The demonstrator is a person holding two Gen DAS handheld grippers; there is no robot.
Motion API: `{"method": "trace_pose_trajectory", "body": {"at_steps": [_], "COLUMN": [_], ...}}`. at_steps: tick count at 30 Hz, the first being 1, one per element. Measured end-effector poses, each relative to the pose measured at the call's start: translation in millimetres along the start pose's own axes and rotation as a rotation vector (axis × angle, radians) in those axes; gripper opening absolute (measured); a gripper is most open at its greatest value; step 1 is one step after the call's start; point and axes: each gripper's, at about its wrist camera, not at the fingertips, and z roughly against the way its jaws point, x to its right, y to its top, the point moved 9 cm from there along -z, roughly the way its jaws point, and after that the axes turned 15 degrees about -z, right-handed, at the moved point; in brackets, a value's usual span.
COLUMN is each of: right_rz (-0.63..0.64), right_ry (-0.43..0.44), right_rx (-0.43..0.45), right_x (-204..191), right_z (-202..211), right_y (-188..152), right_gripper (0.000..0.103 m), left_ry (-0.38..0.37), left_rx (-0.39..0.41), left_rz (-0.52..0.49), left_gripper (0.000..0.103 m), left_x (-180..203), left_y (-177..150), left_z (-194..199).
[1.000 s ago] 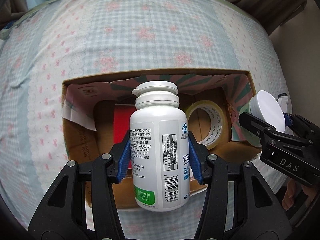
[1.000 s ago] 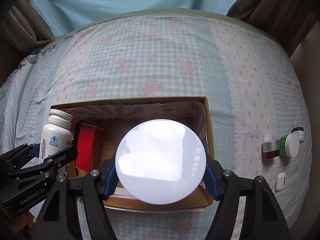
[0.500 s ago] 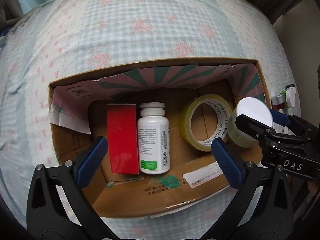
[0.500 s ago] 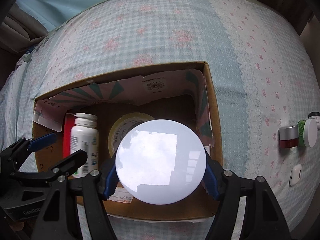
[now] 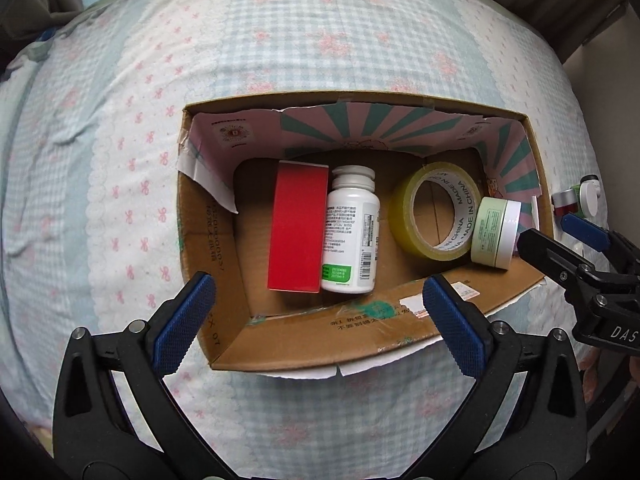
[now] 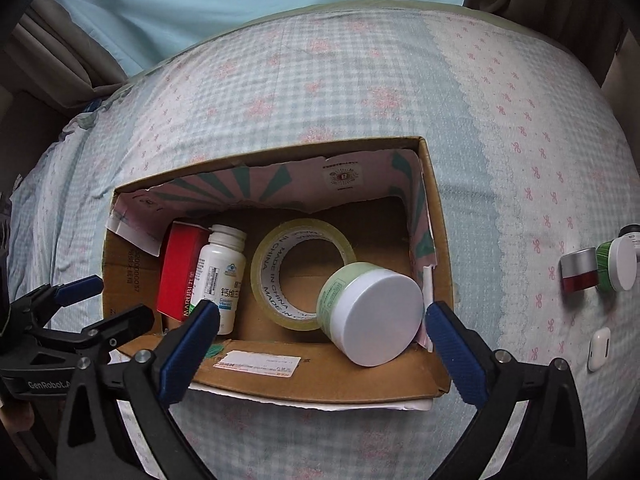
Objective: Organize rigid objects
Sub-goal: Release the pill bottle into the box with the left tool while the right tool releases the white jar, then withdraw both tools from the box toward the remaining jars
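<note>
An open cardboard box (image 5: 304, 336) (image 6: 320, 376) lies on the bed. Inside it lie a red carton (image 5: 298, 226) (image 6: 178, 272), a white pill bottle (image 5: 350, 236) (image 6: 218, 276), a yellow tape roll (image 5: 436, 210) (image 6: 302, 272) and a pale green jar with a white lid (image 5: 496, 232) (image 6: 372, 314), tilted against the tape. My left gripper (image 5: 318, 324) is open and empty over the box's near wall. My right gripper (image 6: 318, 344) is open and empty just above the jar; it also shows in the left wrist view (image 5: 560, 240).
On the patterned bedspread (image 6: 360, 80) right of the box lie a red jar with a silver lid (image 6: 578, 276), a green jar with a white lid (image 6: 616, 264), a small dark-capped jar (image 6: 630, 234) and a white earbud case (image 6: 599, 348). Curtains hang behind the bed.
The left gripper opened, dropped the pill bottle into the box beside the red carton and pulled back. The right gripper then opened and left the green jar in the box by the tape.
</note>
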Motion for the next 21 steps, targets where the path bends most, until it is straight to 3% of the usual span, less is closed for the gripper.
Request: {"method": "trace_pose_trajectory", "body": {"at_steps": [10,21], "right_rz": [0.035,0.085], "right_ry": [-0.006,-0.014], "right_rx": [0.062,0.151], "right_x": [-13.6,-15.1], "right_z": [59.1,154.8], "right_y": [-5.9,-42.5], "right_gripper": [0.103,0.103], "left_ry": [0.031,0.052], "left_rx": [0.09,0.2], "left_rz": [0.051,0.081], "left_gripper": [0.103,0.103], "left_x": [-6.1,10.5], "left_y": [-14.5,-42.2], "left_z": [59.8,150.3]}}
